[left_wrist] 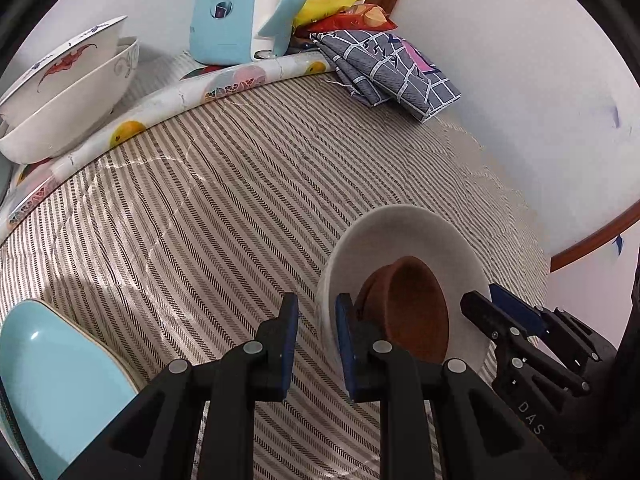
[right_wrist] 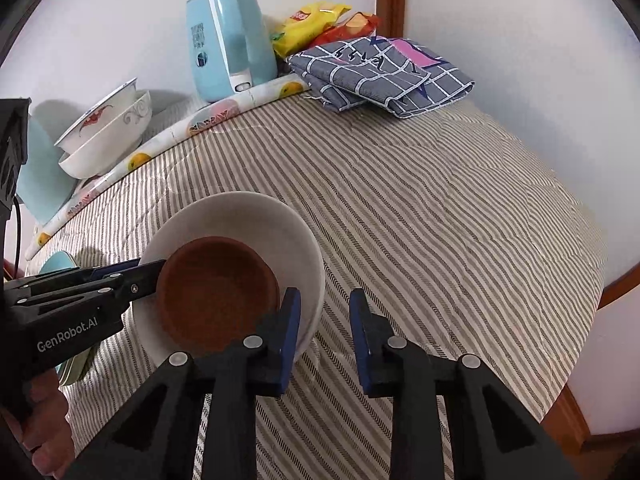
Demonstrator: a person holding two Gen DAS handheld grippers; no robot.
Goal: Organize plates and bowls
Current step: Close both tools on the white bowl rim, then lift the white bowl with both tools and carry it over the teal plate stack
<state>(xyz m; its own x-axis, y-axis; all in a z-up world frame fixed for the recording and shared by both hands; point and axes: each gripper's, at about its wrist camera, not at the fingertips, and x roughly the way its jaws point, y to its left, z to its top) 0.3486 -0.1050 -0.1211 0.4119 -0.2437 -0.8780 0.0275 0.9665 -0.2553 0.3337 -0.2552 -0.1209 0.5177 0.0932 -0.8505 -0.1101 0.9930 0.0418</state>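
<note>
both rims of white bowl (left_wrist: 400, 236) between jaws: left gripper (left_wrist: 316, 308) tight on it, right gripper (right_wrist: 325, 296) spread

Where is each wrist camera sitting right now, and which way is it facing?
Left wrist: on the left gripper, looking steeply down along its fingers across the striped tablecloth toward the wall; the right gripper enters at lower right.
Right wrist: on the right gripper, with a similar downward slant; the left gripper and the hand holding it enter from the left.
Shared: white bowl with brown bowl inside, stacked bowls, blue kettle, checked cloth.
</note>
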